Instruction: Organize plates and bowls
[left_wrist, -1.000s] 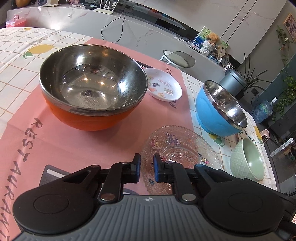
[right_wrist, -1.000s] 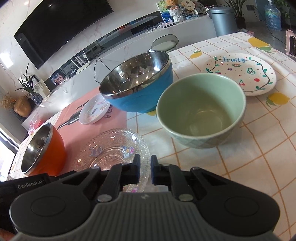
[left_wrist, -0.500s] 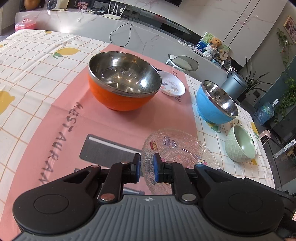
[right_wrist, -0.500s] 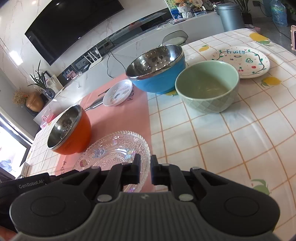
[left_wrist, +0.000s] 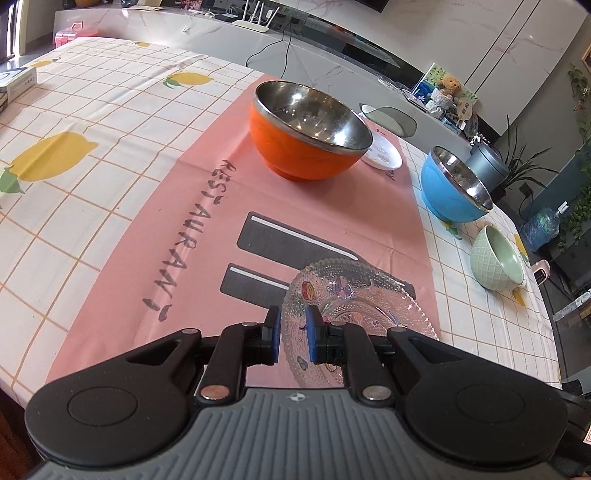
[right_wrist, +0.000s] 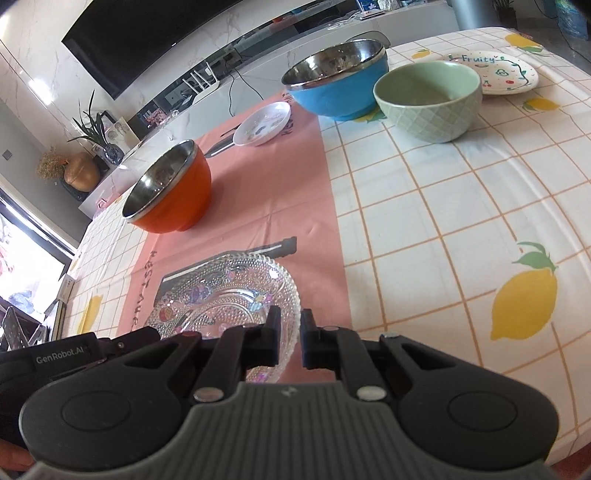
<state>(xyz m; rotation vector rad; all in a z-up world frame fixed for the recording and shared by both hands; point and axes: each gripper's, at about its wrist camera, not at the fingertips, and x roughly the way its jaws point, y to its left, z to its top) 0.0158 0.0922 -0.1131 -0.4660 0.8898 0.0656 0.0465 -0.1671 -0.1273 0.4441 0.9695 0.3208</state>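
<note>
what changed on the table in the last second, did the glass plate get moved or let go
Both grippers pulled back toward the near table edge, carrying the clear patterned glass plate with them; the orange steel-lined bowl, blue steel-lined bowl and pale green ceramic bowl now look farther off. Nothing was let go: the left gripper and right gripper stay clamped on the plate's rim. The bowls, small white plate and fruit-print plate kept their places.

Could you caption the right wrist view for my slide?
Both grippers hold the glass plate over the pink mat, bowls beyond.
</note>
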